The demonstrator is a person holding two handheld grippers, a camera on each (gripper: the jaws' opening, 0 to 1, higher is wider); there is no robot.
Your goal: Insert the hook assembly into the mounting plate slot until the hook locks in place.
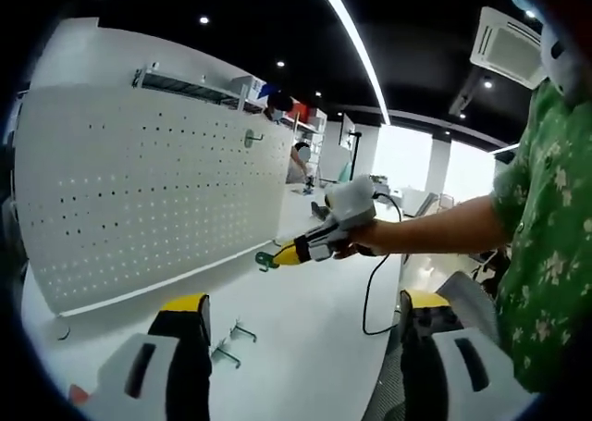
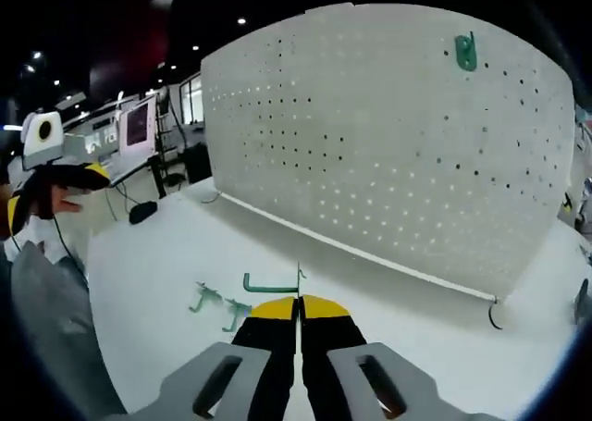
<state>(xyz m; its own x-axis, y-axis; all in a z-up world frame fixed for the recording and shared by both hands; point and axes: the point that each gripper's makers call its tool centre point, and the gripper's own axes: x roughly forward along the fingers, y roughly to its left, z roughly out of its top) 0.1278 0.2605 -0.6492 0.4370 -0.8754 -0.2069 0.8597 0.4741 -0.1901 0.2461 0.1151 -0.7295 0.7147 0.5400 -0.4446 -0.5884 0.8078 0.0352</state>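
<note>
A white pegboard mounting plate [image 1: 148,199] [image 2: 388,143] stands upright on the white table. One green hook [image 1: 252,139] [image 2: 465,51] hangs high on it. My right gripper [image 1: 285,253] [image 2: 299,303] is shut on another green hook [image 1: 266,260] [image 2: 270,283], held in the air a short way in front of the board's lower edge. Two loose green hooks [image 1: 231,342] [image 2: 217,305] lie on the table. My left gripper [image 1: 303,301] [image 2: 92,173] is open with nothing between its fingers, hanging back over the table away from the board.
A person in a green patterned shirt [image 1: 546,245] holds the right gripper, arm stretched across. A black cable [image 1: 370,296] trails over the table [image 2: 157,264]. A dark mouse [image 2: 141,213] and monitors [image 2: 134,125] sit at the far side.
</note>
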